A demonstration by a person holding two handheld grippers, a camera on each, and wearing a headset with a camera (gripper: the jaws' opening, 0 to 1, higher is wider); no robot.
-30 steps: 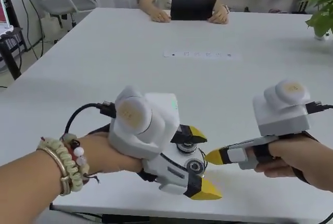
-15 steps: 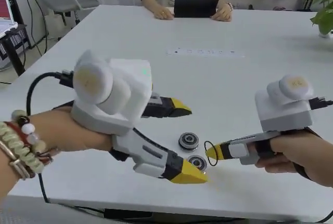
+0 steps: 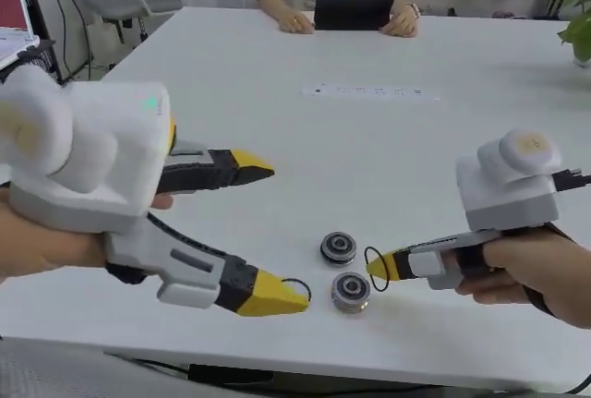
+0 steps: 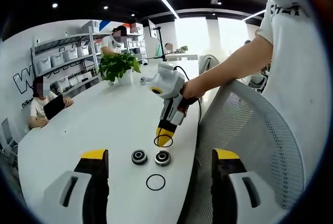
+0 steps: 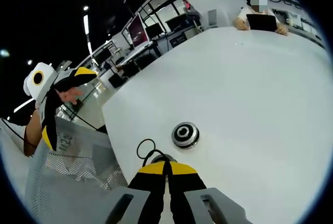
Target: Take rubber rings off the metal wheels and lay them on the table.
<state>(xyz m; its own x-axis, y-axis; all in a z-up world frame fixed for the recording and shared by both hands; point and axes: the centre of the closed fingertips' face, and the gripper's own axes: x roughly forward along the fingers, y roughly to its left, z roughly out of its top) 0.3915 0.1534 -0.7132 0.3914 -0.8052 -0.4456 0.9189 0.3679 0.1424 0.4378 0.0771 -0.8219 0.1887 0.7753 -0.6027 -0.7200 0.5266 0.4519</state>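
Pinching one rubber ring point(image 3: 376, 258) beside the metal wheels point(image 3: 339, 248), right gripper point(image 3: 378, 271) clamped, apparently to lay it down near the loose ring point(image 4: 155, 182); left gripper point(image 3: 282, 235) spread wide, empty.

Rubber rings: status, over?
Left tongs open, empty. Right tongs shut on one rubber ring. Second ring flat on table by two metal wheels. Nothing blocking the wheels.

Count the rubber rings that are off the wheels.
2. One ring hangs from the shut right gripper; the other ring lies on the table near the left gripper. More may be hidden.
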